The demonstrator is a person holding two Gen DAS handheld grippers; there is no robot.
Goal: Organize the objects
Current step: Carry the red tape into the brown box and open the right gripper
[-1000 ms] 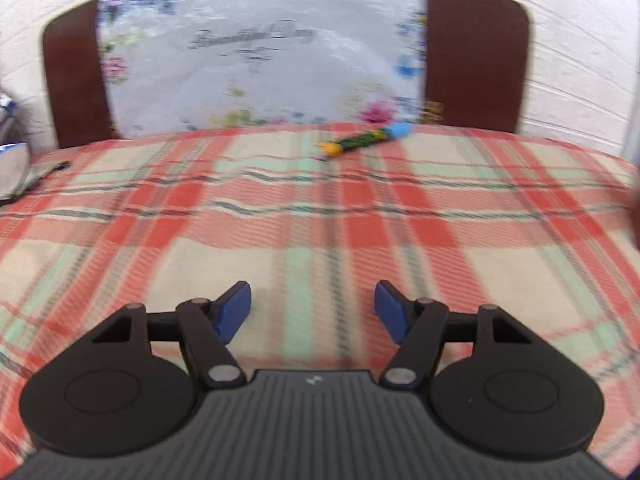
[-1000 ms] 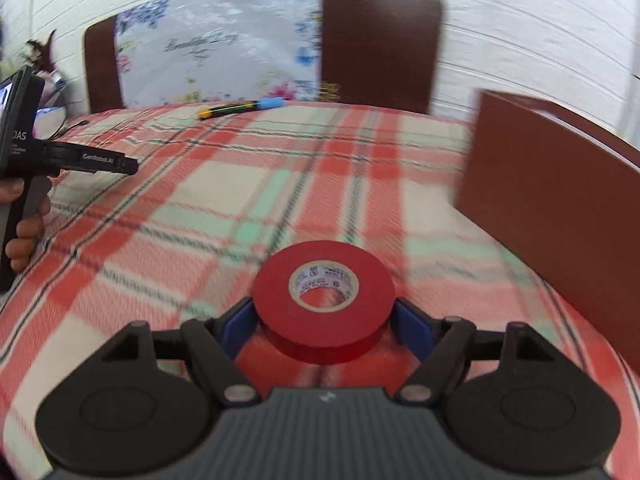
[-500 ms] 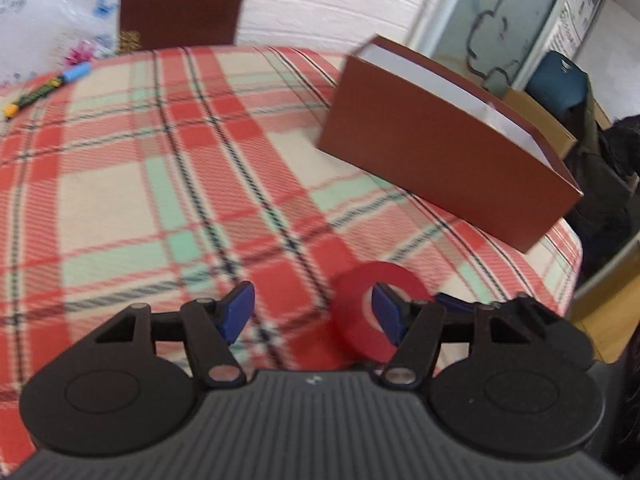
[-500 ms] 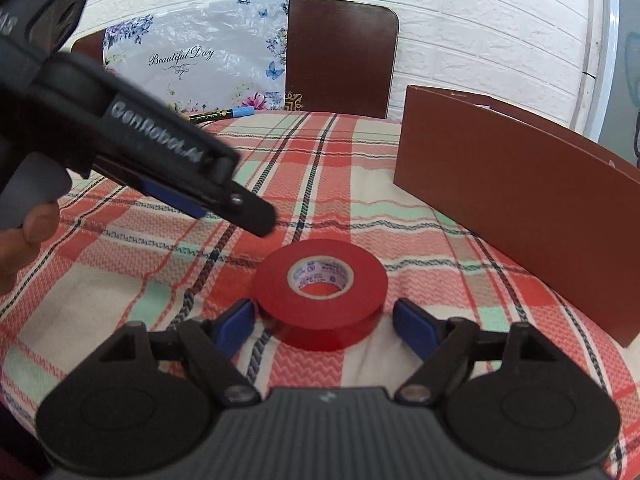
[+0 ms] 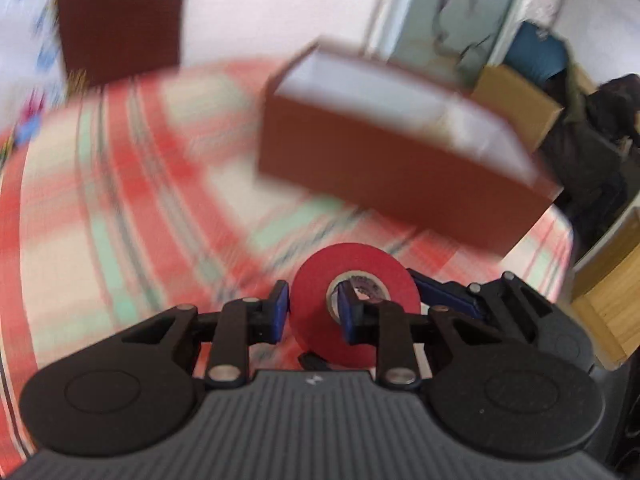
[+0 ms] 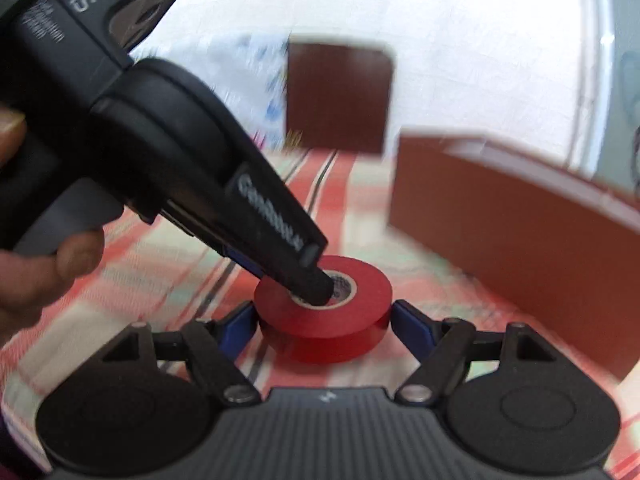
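left tool [image 5: 313,312] closing on the red tape roll's [image 5: 316,300] wall; right tool [image 6: 323,322] closing, straddling it; brown box [image 6: 520,240] beyond.

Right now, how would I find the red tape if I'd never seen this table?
Look at the table with the red and green checked cloth. In front of the long brown box lies the red tape roll, between the two black grippers. It is the only round, bright red ring with a hole in its middle.
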